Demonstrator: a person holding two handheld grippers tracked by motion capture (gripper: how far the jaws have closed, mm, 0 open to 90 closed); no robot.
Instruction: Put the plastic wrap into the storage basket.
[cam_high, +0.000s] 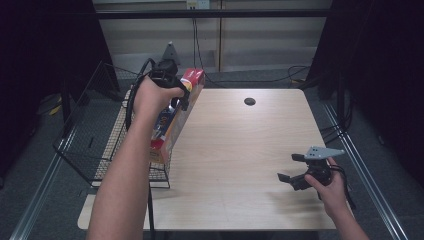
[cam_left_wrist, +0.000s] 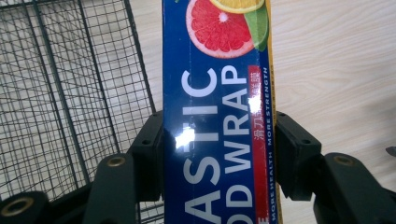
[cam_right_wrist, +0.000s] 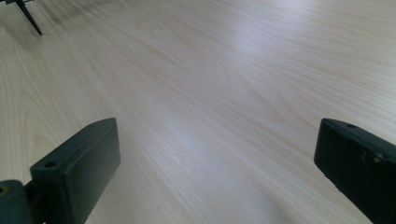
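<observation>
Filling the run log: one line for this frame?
left hand-held gripper: shut on wrap box, tilted, in air by wire basket | right hand-held gripper: open, empty, low over table

Left tongs (cam_left_wrist: 218, 154) clamped on long blue plastic-wrap carton (cam_left_wrist: 217, 116), held above black wire-mesh basket (cam_left_wrist: 70, 93) and pale wood surface (cam_left_wrist: 336, 70).

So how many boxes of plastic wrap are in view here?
1. The box is held tilted in the left claw, beside the wire basket at the table's left edge.

A lab recording booth: black curtains (cam_high: 45, 45), bare wooden table (cam_high: 240, 150), floor cables (cam_high: 295, 72), metal rails (cam_high: 365, 165)
</observation>
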